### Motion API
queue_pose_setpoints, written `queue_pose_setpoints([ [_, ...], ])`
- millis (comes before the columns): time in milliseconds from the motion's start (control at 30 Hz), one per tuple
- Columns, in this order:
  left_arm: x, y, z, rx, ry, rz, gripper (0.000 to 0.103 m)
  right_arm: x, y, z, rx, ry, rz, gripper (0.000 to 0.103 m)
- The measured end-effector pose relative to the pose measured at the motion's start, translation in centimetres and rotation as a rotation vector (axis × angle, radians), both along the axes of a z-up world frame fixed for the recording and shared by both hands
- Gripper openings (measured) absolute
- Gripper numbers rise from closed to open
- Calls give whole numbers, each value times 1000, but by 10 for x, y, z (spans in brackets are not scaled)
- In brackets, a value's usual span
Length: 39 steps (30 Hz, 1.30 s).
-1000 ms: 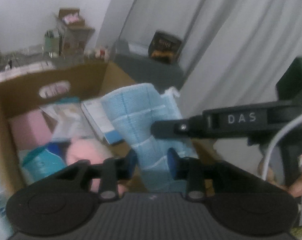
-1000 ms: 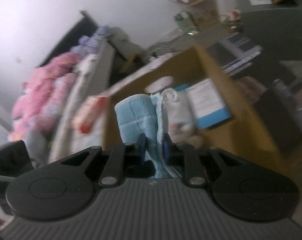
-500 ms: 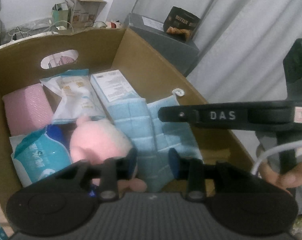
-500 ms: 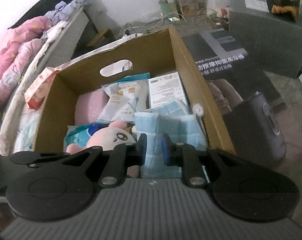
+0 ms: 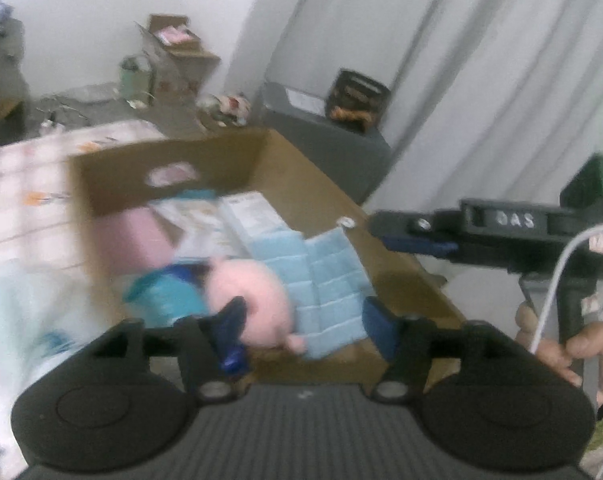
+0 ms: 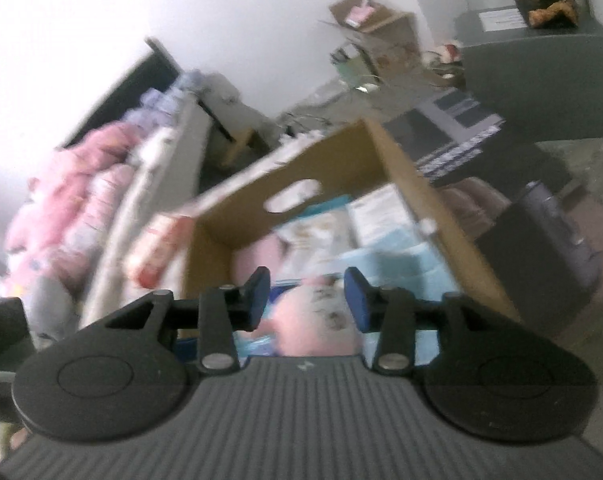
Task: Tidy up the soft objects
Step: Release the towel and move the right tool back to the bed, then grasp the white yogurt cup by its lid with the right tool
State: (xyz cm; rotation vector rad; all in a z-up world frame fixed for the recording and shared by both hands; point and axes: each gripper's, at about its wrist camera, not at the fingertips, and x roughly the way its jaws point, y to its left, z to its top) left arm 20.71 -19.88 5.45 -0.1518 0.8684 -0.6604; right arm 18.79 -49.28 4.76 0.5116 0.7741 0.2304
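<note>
Blue quilted cloth (image 5: 329, 280) lies flat in the cardboard box (image 5: 309, 184), along its R wall, partly over the other contents; hanging loop (image 5: 345, 222) at far corner near the rim. Pink plush toy (image 5: 249, 294) just beside it, touching its L edge. Both views blurred.

L gripper (image 5: 305, 328): fingers apart and opening, nothing clamped; cloth and plush show in the gap beyond, not pressed. R gripper (image 6: 307, 298): fingers apart, opening too, empty; plush (image 6: 317, 320) seen below the gap.

Handling, judged: cloth is light, limp, no stiffness, so it will drape and unfold if pinched at one corner. Best hold: folded near edge, both layers, or two corners w/ both grippers. Not fragile, not slippery. Plush: light, squashy, takes a firm pinch at body or ear.

Pink foam-like pack (image 5: 137, 236) and blue pouch (image 5: 169, 300) also in box.
</note>
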Motion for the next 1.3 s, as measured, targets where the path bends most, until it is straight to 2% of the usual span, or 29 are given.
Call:
queue_pose_setpoints([
  [200,-50,92,27,18,-78,163,76,-32,51,10,92,-24,96,42],
  [333,-85,156,29,52,-121,303,79,-43,96,15,141,-31,189,44],
  [500,-121,226,11,59,-88,455,79,-48,159,13,145,-1,296,44],
  [700,-152,274,-21,71,-59,562,79,-44,228,6,148,43,412,44],
  [833,-158,279,-39,84,-52,562,79,-40,271,-2,121,80,470,44],
  [1000,-156,274,-52,119,-99,534,79,-25,314,-11,50,113,529,44],
  [1167,-141,264,-54,157,-178,477,79,1,348,-19,-72,132,575,44],
  [1300,-111,256,-55,182,-230,407,79,28,376,-26,-194,137,622,42],
])
